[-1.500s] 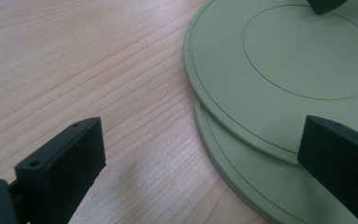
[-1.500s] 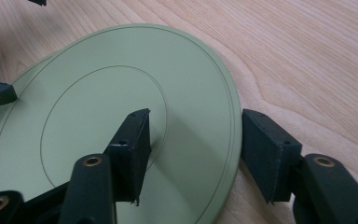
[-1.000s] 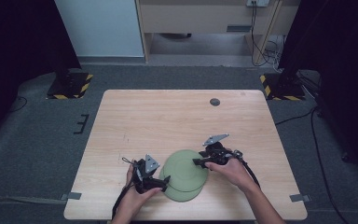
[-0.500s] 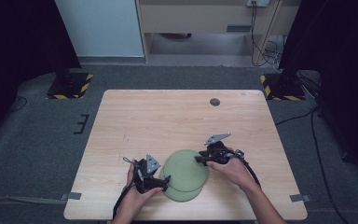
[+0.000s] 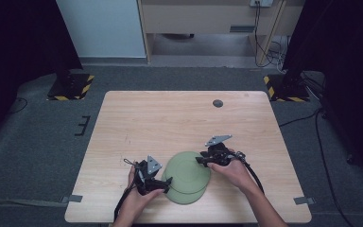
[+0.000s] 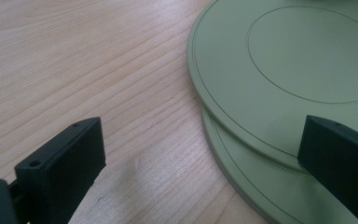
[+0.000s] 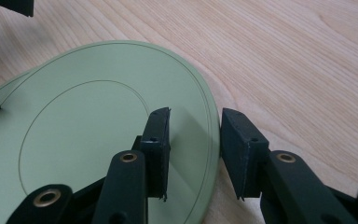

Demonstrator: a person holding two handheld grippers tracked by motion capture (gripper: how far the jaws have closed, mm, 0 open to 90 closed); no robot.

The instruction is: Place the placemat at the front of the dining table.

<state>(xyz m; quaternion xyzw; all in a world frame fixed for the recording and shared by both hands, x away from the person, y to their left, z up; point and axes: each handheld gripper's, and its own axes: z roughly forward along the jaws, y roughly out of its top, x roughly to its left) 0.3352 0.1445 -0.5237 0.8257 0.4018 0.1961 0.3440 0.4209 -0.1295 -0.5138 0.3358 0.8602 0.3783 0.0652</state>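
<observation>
Work looks barely begun: two pale green plates lie stacked, flat, in the lower middle of the high view, near the front edge of the wooden surface [image 5: 137, 118], and neither has left it.

At the lower left, the left hand-held gripper [image 5: 165, 182] sits at the stack's left rim with its jaws spread wide, one over bare wood, the other over the rims; its pads press on nothing. The lower plate [image 6: 242, 186] peeks out as a crescent toward the bottom of the frame, so the stack is offset.

The upper plate [image 5: 187, 171] is round, so it has no long axis and points nowhere; its face is up and level.

At the right, the right hand-held gripper [image 7: 195, 142] straddles the upper plate's right rim. Its jaws have just been closing, yet a gap shows at each pad, so I judge the pinch unfinished. Lifting and separating remain.
</observation>
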